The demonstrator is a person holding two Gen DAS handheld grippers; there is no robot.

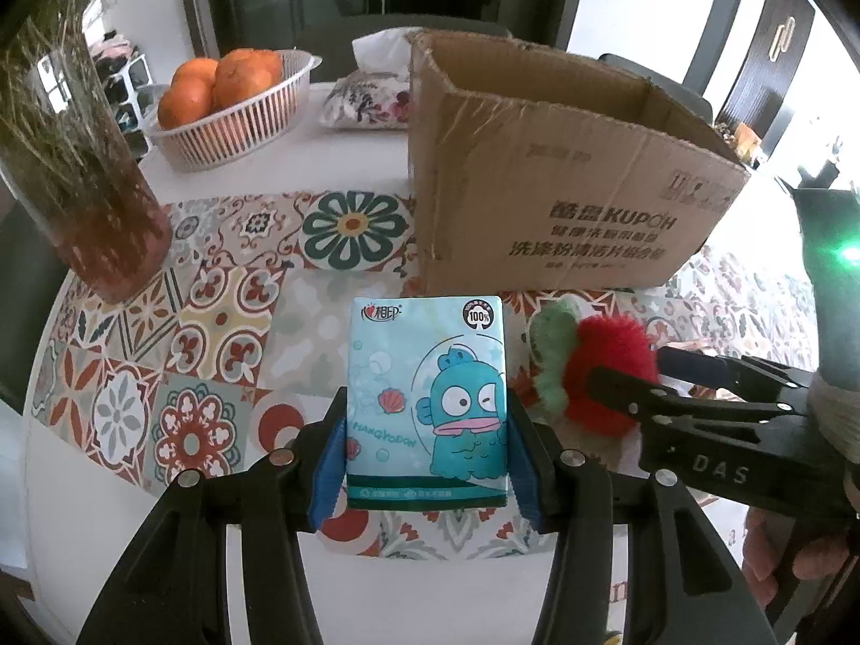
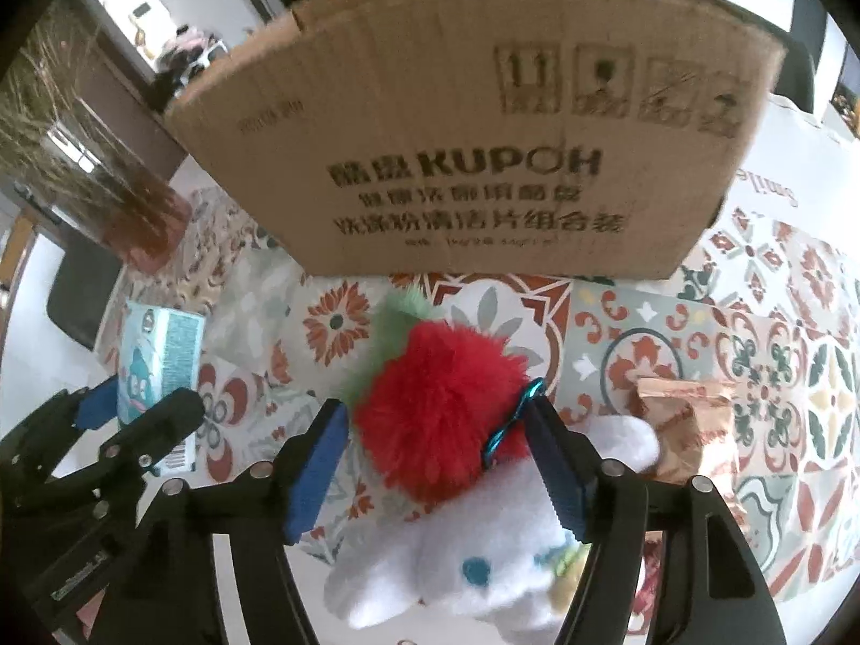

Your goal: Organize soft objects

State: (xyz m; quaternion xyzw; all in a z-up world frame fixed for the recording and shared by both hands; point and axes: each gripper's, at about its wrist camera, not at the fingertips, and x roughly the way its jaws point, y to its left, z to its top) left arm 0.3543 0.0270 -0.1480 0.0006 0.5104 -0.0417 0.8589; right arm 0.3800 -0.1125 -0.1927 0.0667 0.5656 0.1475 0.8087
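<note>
Left wrist view: left gripper clenched on a Hangyodon tissue pack, blue pads pressing both sides, above the patterned tablecloth. Open cardboard box stands just behind; basket of oranges farther back.

Right wrist view: right gripper straddles a red pom-pom plush lying on a white plush toy. Pads stand apart from the fur, released.

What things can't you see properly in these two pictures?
- Inside of the cardboard box: left view, its front wall hides the bottom.
- White plush toy: right view, the red pompom and tongs cover parts.
- Brown packet: right view, blurred, partly behind the plush.
</note>
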